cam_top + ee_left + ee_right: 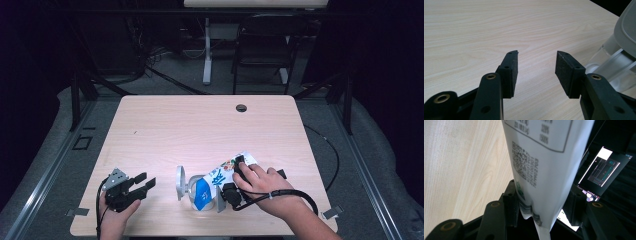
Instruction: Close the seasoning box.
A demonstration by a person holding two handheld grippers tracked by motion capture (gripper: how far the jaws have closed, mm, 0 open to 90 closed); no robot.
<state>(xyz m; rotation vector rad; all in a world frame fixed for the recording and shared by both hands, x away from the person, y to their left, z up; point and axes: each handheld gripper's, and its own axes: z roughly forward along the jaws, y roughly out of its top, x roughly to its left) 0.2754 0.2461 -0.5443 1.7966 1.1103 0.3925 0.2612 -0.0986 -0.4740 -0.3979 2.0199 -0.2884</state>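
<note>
A white carton (220, 176) with blue and coloured print lies tilted, its blue end down against a clear pitcher (192, 192) whose round grey lid (180, 182) stands up at the left. My right gripper (239, 167) is shut on the carton's upper end, with a hand over it. In the right gripper view the carton's white side (544, 157), with a QR code and a printed table, is pinched between the jaws of the right gripper (544, 187). My left gripper (145, 182) rests open near the table's front left. Nothing lies between the jaws of the left gripper (537, 56), and the pitcher (621, 57) is at the right.
The light wooden table (200, 130) has a cable hole (241, 108) at the back. A black chair (265, 45) and a table leg stand beyond it on the floor. A lit screen (602, 170) glows in the dark past the table edge.
</note>
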